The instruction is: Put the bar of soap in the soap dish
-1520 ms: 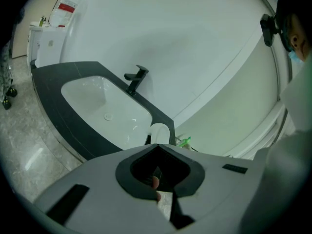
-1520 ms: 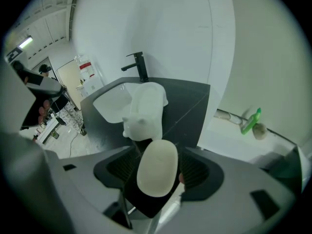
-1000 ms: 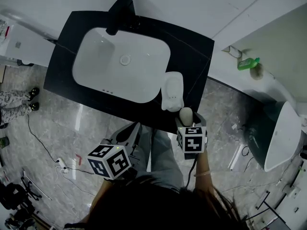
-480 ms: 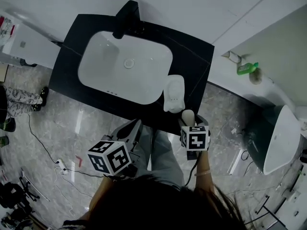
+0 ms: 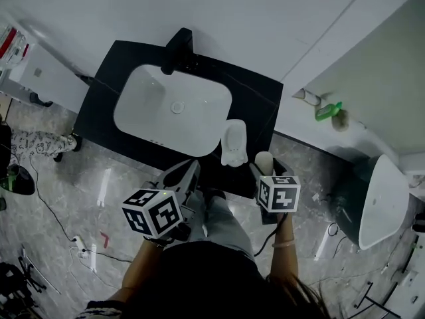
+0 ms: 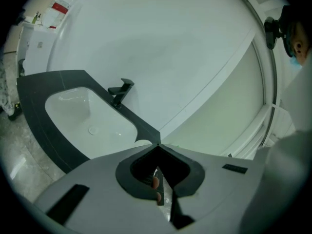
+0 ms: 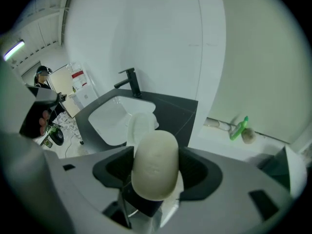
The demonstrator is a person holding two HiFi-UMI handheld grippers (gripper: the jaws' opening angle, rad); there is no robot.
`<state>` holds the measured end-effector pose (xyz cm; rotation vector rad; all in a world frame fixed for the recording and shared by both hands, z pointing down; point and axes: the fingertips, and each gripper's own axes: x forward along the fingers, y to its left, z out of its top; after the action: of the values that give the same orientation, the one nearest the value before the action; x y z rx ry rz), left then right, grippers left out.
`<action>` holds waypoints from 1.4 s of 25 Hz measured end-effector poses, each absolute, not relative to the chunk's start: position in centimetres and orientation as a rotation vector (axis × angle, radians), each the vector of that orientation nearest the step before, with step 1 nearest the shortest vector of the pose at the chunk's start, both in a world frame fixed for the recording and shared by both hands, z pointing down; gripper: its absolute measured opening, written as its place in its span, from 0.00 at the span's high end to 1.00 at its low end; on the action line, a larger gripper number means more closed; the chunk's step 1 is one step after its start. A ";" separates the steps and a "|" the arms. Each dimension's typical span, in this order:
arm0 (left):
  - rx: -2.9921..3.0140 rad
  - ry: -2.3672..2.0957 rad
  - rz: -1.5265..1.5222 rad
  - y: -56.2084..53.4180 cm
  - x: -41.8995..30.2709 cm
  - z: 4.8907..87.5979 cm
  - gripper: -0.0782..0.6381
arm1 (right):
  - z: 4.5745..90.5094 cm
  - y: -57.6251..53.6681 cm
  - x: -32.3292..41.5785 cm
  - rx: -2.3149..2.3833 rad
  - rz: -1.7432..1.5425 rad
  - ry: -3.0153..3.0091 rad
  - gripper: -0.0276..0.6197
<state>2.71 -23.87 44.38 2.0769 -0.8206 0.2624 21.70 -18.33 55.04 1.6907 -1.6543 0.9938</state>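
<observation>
Two grippers are up, but only one is carrying anything. Your right gripper (image 7: 157,155) is pinching the bar of soap (image 5: 263,159) across its sides. The rounded end sticks out past the jaws, which leaves the far end free to go down first. The soap is in the air at the front edge of the dark counter (image 5: 262,98), near the soap dish (image 5: 234,142) but not yet over it.

The dish sits on the counter just beside the right rim of the white basin (image 5: 174,108), and it looks empty in the right gripper view. Its long side runs roughly the way you are pointing, so I judge you can carry the bar forward and a little left, then lower it in without turning it.

Your left gripper (image 6: 159,146) has its jaws pressed together on nothing. It is held low in front of the counter, clear of the dish, and probably sits there just to stay out of the way. The tap (image 5: 178,50) is well apart at the back.
</observation>
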 end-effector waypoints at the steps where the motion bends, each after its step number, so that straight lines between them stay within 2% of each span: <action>1: 2.088 -0.820 0.251 -24.1 2.8 43.9 0.90 | 54.3 -18.8 21.7 1.701 0.979 -1.669 0.51; 15: 2.137 -0.922 0.075 -27.8 0.4 39.6 0.90 | 48.9 -27.0 19.3 1.696 0.821 -1.857 0.51; 35: 1.971 -1.079 0.085 -27.9 -4.7 42.9 0.90 | 55.9 -30.8 16.8 1.635 0.806 -1.847 0.51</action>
<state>-4.72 -27.93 42.87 1.9707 -1.0793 0.0853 16.75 -30.77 55.94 1.6351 -1.8465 0.8058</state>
